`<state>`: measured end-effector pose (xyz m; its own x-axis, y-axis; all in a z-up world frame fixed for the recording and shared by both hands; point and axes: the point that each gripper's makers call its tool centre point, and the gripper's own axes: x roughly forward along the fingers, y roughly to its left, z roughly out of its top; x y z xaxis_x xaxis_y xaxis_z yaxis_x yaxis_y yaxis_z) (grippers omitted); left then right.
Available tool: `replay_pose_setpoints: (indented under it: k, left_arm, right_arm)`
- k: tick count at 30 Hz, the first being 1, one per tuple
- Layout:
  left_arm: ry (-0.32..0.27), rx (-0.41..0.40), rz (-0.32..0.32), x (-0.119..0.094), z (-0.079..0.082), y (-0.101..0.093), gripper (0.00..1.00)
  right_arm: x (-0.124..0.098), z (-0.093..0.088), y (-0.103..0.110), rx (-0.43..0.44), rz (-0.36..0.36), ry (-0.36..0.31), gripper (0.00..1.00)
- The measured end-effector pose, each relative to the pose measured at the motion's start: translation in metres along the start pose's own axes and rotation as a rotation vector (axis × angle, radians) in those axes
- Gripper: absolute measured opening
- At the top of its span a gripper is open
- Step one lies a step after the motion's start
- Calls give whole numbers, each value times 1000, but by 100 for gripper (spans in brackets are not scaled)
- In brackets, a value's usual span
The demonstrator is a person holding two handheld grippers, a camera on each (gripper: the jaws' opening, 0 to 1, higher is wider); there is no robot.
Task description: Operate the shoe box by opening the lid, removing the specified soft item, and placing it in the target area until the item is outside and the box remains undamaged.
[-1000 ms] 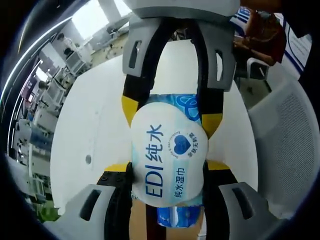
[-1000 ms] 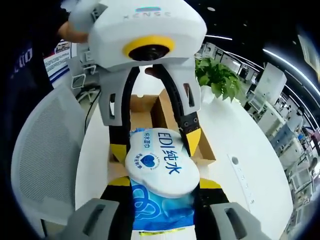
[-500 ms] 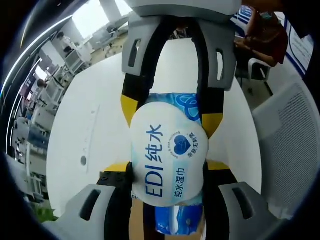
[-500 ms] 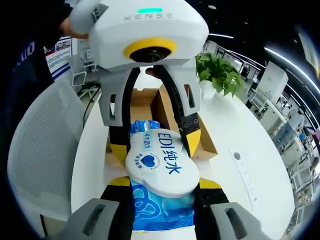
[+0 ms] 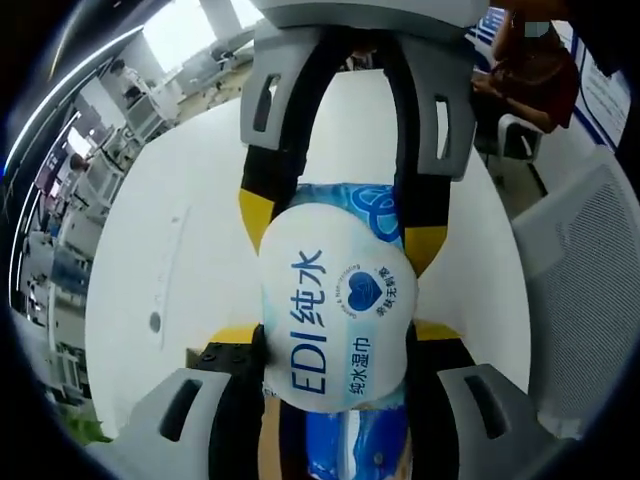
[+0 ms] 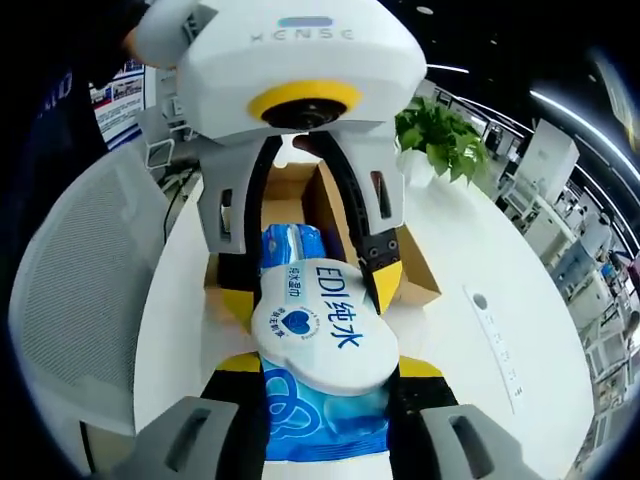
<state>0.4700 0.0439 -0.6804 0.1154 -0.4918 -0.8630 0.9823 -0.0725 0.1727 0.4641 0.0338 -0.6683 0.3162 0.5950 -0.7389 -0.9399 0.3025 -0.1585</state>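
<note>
Wet-wipes pack [image 5: 335, 330] is held between both grippers, one at each end, lifted clear above the white desk [image 5: 190, 230]; in the left gripper view the left gripper [image 5: 335, 345] is clenched on the near end of the pack, yellow pads pressed to its sides, while the right gripper [image 5: 345, 225] comes in from opposite and is clamped on the far end. In the right gripper view the same hold is seen mirrored: right gripper [image 6: 320, 375] closed on the pack [image 6: 320, 350], left gripper [image 6: 305, 285] facing it and pinching the other end.

A two-ended hold is likely used because the pack is soft and would sag or slip from a single pinch; white label side is kept up toward both cameras.

Shoe box [image 6: 300, 200] is seen beyond the left gripper in the right gripper view, cardboard, lid open, resting on the desk [image 6: 460, 300]; pack is judged already out of it, so removal appears done and placement remains. No damage to box walls can be made out; target area can't be told from these views. A potted plant [image 6: 440, 140] stands further off past the box; a mesh chair back [image 6: 80, 270] lies beside the desk.
</note>
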Motion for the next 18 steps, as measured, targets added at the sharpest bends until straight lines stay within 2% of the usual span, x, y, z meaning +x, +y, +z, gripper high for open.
replay_pose_setpoints:
  k: [18]
  left_arm:
    - [23,4,-28,31,-5,-2,56]
  right_arm:
    - [15,-25,-1,11,1,8,42]
